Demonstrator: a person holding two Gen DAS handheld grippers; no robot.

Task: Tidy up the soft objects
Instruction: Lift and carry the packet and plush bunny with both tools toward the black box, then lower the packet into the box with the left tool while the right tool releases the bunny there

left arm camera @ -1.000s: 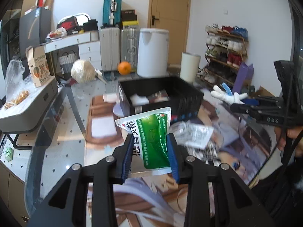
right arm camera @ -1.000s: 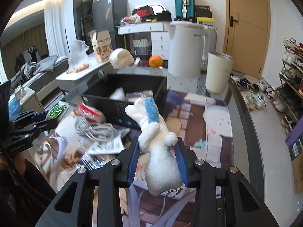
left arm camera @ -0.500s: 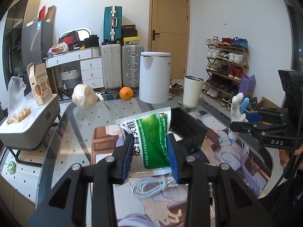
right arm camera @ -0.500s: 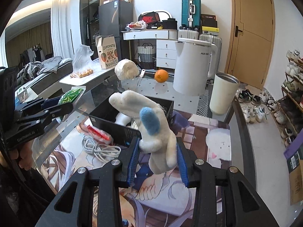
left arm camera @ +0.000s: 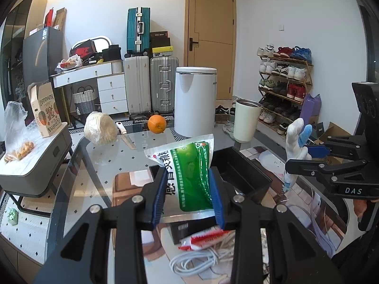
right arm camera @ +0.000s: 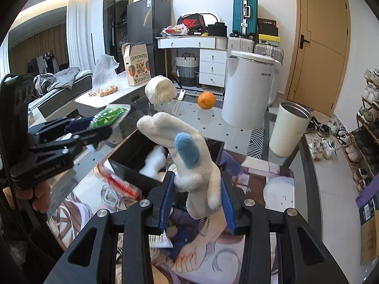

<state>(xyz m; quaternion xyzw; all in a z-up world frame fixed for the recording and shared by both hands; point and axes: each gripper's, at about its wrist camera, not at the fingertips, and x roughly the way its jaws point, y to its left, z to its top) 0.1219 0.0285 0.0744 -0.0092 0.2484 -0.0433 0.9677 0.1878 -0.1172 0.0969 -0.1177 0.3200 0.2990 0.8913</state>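
**Both hand-held grippers loaded above the black bin**

Left hand-held gripper [left arm camera: 188, 195]: blue pads clamped on a green-and-white pouch [left arm camera: 189, 175], gripped at its lower half, top corner standing up and tilted left. Pouch is in the air, just in front of the black bin [left arm camera: 246, 175] on the surface [left arm camera: 106, 163].

Right hand-held gripper [right arm camera: 197, 203]: pads closed on a white plush toy [right arm camera: 189, 163] with a blue patch, held around its lower body; the long ears lean up and to the left. Toy hangs over the near edge of the bin, clear of the surface.

In the right wrist view the bin already holds something white; what it is cannot be told. A red-and-white packet [left arm camera: 203, 239] and a coil of white cable [left arm camera: 201, 260] lie on the printed mat [right arm camera: 255, 182] near the bin, below the left gripper.

Far end of the glass surface: a wrapped pale cabbage [left arm camera: 100, 129], a knife [left arm camera: 126, 137] beside it, an orange [left arm camera: 156, 123]. A tall white appliance [left arm camera: 195, 100] and a cream tumbler [left arm camera: 246, 120] stand to the right of these.

A person's fingers [right arm camera: 35, 196] wrap the left gripper's handle in the right wrist view.
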